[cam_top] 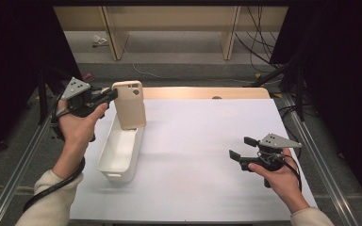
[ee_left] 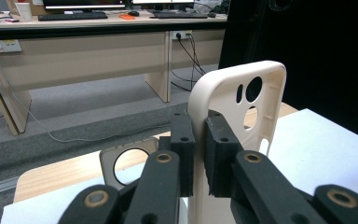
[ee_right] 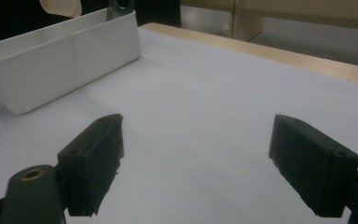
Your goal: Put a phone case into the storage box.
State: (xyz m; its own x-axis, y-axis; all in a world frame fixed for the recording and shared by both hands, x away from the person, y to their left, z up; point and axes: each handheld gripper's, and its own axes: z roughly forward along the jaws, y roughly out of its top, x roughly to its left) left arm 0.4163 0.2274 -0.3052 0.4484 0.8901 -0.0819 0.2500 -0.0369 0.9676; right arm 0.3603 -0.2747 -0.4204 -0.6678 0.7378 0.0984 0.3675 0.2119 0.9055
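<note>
A beige phone case (cam_top: 130, 106) hangs upright over the far end of a long white bin (cam_top: 118, 157). My left gripper (cam_top: 113, 96) is shut on the case's left edge near the top. In the left gripper view the two black pads (ee_left: 182, 149) pinch that edge of the case (ee_left: 219, 91), whose camera cutouts face me. My right gripper (cam_top: 242, 147) hovers open over the white table sheet at the right, with nothing between its jaws. The right gripper view shows its open jaws (ee_right: 198, 163), the bin (ee_right: 65, 51) and a corner of the case (ee_right: 60, 7).
A grey piece with a round hole (ee_left: 126, 163) stands in the bin behind the case. The white sheet (cam_top: 202, 155) covers the table, with a wooden strip (cam_top: 202, 92) along the far edge. Metal rails run down both sides.
</note>
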